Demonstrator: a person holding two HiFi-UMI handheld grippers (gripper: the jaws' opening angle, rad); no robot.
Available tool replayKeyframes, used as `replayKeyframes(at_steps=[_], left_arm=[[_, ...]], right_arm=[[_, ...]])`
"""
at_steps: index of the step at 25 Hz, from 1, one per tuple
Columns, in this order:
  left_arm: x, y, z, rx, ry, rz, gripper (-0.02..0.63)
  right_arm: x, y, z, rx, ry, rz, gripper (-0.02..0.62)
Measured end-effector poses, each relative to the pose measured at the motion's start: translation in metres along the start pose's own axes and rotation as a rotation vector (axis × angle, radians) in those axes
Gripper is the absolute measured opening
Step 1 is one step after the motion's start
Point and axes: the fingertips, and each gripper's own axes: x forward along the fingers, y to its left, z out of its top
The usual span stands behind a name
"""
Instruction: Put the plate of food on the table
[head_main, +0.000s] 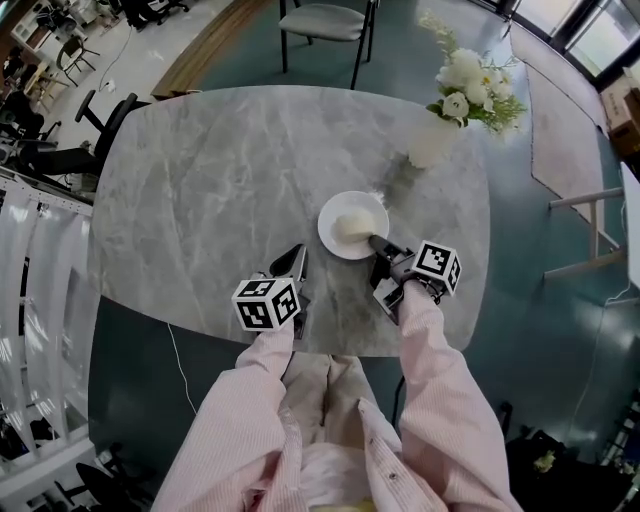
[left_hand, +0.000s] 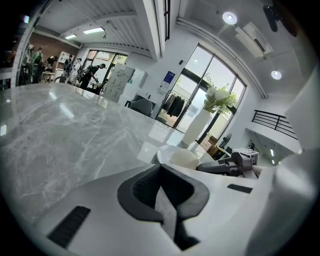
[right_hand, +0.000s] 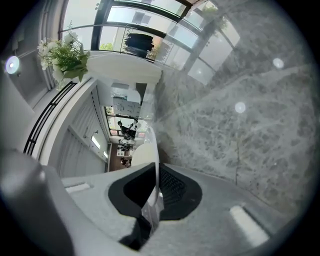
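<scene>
1. Right gripper: jaws pinched narrow on the plate rim, which sits edge-on between the pads. Left gripper: jaws together, nothing in them.
2. Plate is low over the table, towards my edge. Can't tell whether it touches.
3. Risk: I grip the rim on one side only. The plate could tip and the pale food slide off. Letting go before it lies flat would drop it.
4. The polished marble looks slick, so the plate may skate.
5. Vase of flowers near, just past the plate. Chair at the far side. Large windows all round.

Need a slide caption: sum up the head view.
Right tongs grip a white plate of food by its rim at a marble table; left tongs empty.
</scene>
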Motion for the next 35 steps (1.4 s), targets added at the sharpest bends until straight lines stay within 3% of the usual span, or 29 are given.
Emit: replayKeyframes(at_steps=[10, 19, 35], left_arm=[[0.004, 0.002, -0.009, -0.028, 0.02, 0.007, -0.009], [0.006, -0.004, -0.012, -0.034, 0.021, -0.002, -0.009], [0.004, -0.009, -0.007, -0.03, 0.017, -0.006, -0.009]], right_arm=[[0.004, -0.007, -0.003, -0.004, 0.018, -0.052, 0.017], [0.006, -0.006, 0.001, -0.093, 0.018, -0.146, 0.017], [0.002, -0.011, 0.001, -0.491, 0.029, -0.399, 0.087]])
